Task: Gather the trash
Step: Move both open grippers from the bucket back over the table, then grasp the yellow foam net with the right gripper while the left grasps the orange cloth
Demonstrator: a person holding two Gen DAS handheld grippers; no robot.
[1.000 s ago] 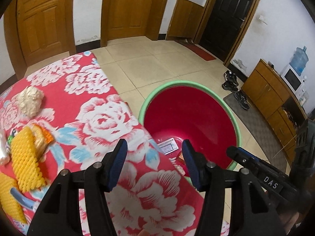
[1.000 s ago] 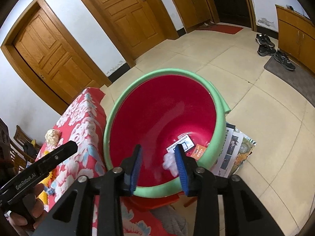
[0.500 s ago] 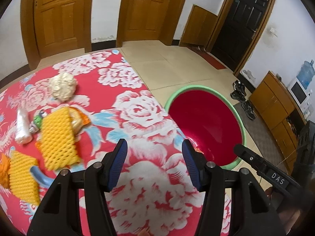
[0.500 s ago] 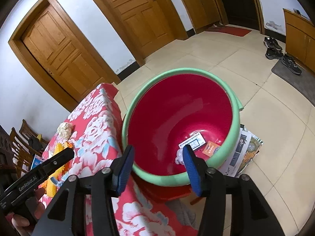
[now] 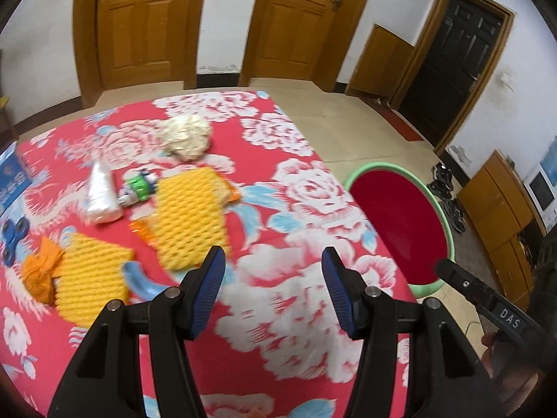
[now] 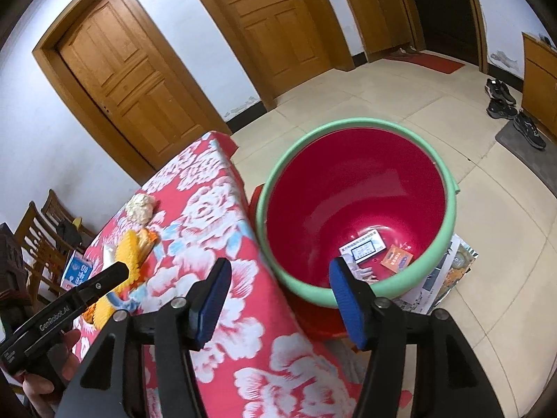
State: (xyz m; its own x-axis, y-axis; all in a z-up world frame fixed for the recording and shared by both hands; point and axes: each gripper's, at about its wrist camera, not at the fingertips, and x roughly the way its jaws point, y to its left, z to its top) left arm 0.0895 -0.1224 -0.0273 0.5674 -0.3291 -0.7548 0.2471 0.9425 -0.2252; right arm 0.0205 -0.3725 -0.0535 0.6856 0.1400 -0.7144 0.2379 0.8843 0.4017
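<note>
A red basin with a green rim (image 6: 449,209) stands on the floor beside the table; it also shows in the left wrist view (image 5: 447,223). Inside lie a white card (image 6: 363,249) and an orange packet (image 6: 395,259). On the floral cloth lie two yellow foam nets (image 5: 189,219) (image 5: 92,278), a crumpled paper ball (image 5: 184,136), a white plastic wrapper (image 5: 101,193), a green-and-white wrapper (image 5: 137,188) and an orange wrapper (image 5: 40,273). My left gripper (image 5: 273,291) is open and empty above the cloth. My right gripper (image 6: 280,301) is open and empty above the table edge, near the basin.
A blue box (image 5: 12,183) and a blue spinner toy (image 5: 10,240) lie at the table's left edge. Magazines (image 6: 449,275) lie under the basin. Wooden chairs (image 6: 38,237) stand behind the table. Shoes (image 6: 504,104) and a cabinet (image 5: 494,202) are on the right.
My left gripper has swung left from over the basin to over the table's trash. My right gripper has opened wider and drawn back from the basin; white trash it released lies inside.
</note>
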